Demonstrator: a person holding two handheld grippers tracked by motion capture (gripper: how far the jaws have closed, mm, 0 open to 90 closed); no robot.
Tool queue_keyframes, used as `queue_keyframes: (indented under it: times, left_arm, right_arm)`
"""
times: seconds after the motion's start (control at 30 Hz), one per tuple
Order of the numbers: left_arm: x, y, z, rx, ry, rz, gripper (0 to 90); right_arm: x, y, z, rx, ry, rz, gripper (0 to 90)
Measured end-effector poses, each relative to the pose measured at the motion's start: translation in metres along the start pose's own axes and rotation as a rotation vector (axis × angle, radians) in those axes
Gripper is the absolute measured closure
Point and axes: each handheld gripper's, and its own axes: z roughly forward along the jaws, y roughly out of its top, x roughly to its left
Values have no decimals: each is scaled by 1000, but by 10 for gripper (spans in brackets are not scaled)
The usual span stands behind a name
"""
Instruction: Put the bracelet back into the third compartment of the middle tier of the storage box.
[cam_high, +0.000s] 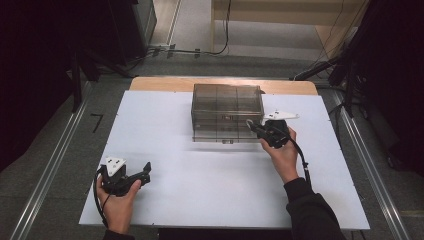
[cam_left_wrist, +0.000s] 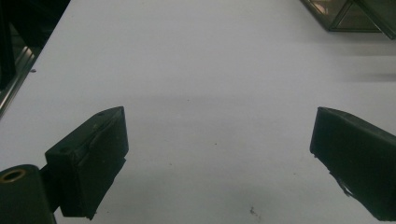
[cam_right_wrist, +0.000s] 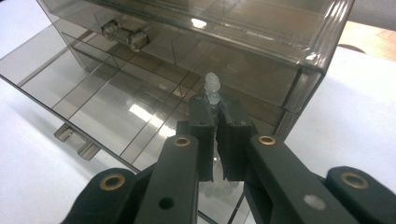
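We have the right gripper (cam_right_wrist: 214, 105) clenched on a small clear plastic piece (cam_right_wrist: 213, 86), which pokes up from between the jaw tips. Directly ahead of those tips stands the smoky transparent drawer organizer (cam_high: 227, 112), and below and ahead of them lies its lower drawer (cam_right_wrist: 93, 100), pulled out, with dividers marking off compartments. In the high view the right gripper (cam_high: 272, 131) sits at the organizer's near right corner.

We judge the step in hand to be setting the piece into a compartment of that open drawer. To do it well, we should carry the jaws forward and down until the piece hangs over one compartment, well inside its dividers, and keep the grip firm meanwhile, since the piece is tiny and slick-looking. We should avoid knocking the upper drawer's handle (cam_right_wrist: 126, 35), which lies ahead and to the left of the jaws, and let go only when the piece is low, so it does not bounce out.

Our left gripper (cam_high: 131, 176) rests on the white table (cam_high: 200, 185), its jaws standing wide apart with nothing between them, well away from the organizer.
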Motion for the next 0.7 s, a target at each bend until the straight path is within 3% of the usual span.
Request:
queue_keyframes:
  times: [0.23,0.7]
  left_arm:
    - [0,0,0,-2,-3,0,43]
    - [0,0,0,2,-2,2,43]
  right_arm:
    - [1,-4,10,46,4,-4,815]
    - [2,-2,2,17,25,15,647]
